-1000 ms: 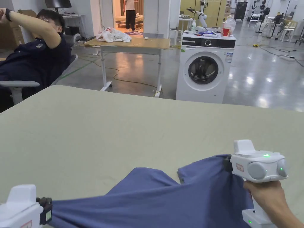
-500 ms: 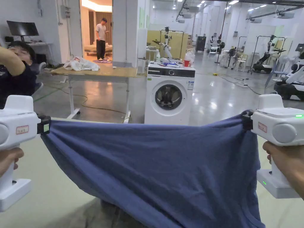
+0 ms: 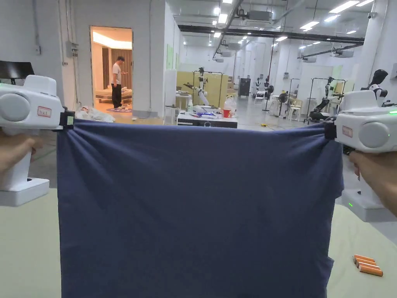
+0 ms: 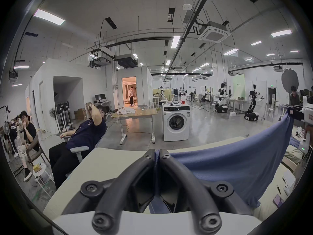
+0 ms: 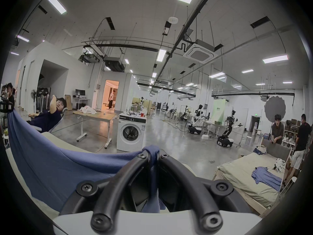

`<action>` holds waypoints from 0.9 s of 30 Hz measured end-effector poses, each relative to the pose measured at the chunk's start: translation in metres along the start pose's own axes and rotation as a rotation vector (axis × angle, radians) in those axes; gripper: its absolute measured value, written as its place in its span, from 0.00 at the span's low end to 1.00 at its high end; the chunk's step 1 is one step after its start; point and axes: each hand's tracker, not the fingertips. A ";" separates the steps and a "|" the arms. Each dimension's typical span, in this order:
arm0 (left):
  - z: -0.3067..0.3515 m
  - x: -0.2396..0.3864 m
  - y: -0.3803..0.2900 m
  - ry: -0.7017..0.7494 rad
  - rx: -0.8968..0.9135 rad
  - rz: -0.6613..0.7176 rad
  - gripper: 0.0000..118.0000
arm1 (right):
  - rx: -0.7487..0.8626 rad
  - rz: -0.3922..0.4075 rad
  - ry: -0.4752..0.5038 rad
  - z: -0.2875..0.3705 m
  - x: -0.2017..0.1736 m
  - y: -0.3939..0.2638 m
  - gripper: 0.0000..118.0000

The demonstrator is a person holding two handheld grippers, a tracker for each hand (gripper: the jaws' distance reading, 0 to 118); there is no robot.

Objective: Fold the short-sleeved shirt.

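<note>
Head view: dark-blue cotton short-sleeved shirt, bunched low on beige padded table 1 s ago, now raised & stretched flat btwn left gripper & right gripper. Ready to lay out. Hangs vertical, top edge horiz.

Left gripper view: jaws clamped on corner.

Right gripper view: same, cloth pinched.

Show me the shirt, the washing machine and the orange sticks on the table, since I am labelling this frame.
shirt (image 3: 194,201), head view, middle of the hanging blue cloth.
washing machine (image 4: 176,125), left gripper view, its round door.
orange sticks (image 3: 367,265), head view, middle of the small bundle.
</note>
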 end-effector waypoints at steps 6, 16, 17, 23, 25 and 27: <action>-0.009 0.000 0.033 0.020 0.034 -0.019 0.00 | 0.038 0.002 -0.013 -0.017 0.002 0.030 0.03; -0.019 -0.002 0.052 0.055 0.077 -0.037 0.00 | 0.076 -0.007 -0.003 -0.026 0.004 0.052 0.03; -0.019 -0.002 0.047 0.056 0.076 -0.030 0.00 | 0.078 -0.010 -0.002 -0.027 0.005 0.048 0.03; -0.029 -0.002 -0.002 0.047 0.028 -0.020 0.00 | 0.033 -0.023 0.013 -0.026 0.001 0.001 0.03; -0.029 -0.002 -0.029 0.040 0.004 -0.014 0.00 | -0.002 -0.032 0.023 -0.016 -0.004 -0.023 0.03; -0.024 0.000 -0.056 0.031 -0.027 -0.004 0.00 | -0.017 -0.037 0.030 -0.009 -0.006 -0.046 0.03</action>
